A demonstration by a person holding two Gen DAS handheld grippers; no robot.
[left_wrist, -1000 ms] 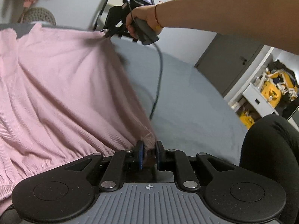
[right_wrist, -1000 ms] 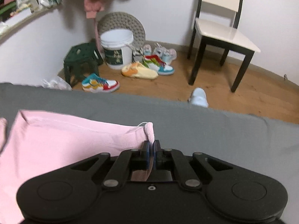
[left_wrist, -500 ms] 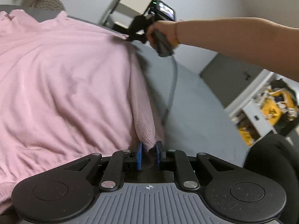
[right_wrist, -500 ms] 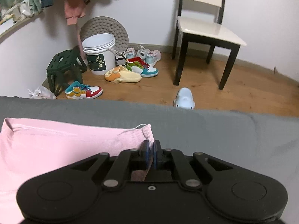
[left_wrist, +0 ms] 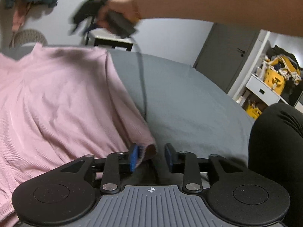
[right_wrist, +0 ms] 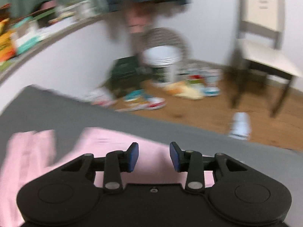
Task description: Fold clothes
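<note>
Left wrist view: the left gripper [left_wrist: 151, 156] has its jaws spread, blue pads wide apart, and a folded corner of the pink garment [left_wrist: 56, 109] sits in the gap, resting against the left pad but not pinched. The garment spreads away to the left and far side over the grey bed sheet [left_wrist: 189, 102], ribbed cloth rumpled, its right edge running as a rolled fold from the near corner up to the far shoulder. Right of that edge the sheet lies bare, wide open room out to the bed's right side. A dark-clothed knee [left_wrist: 276, 141] sits at the near right. Up at the far edge, the right gripper [left_wrist: 85, 17] hangs blurred in the person's hand [left_wrist: 113, 13], above the garment's far corner, its cable [left_wrist: 142, 75] dropping down onto the sheet.

Right wrist view, heavily blurred: the right gripper [right_wrist: 153, 156] shows both blue pads parted, nothing between them, lifted clear over the pink garment [right_wrist: 113, 147]. The cloth lies below and to the left, its far edge just short of the bed's far edge. Beyond are wooden floor [right_wrist: 208, 113], shoes [right_wrist: 144, 102] and a chair [right_wrist: 265, 53].
</note>
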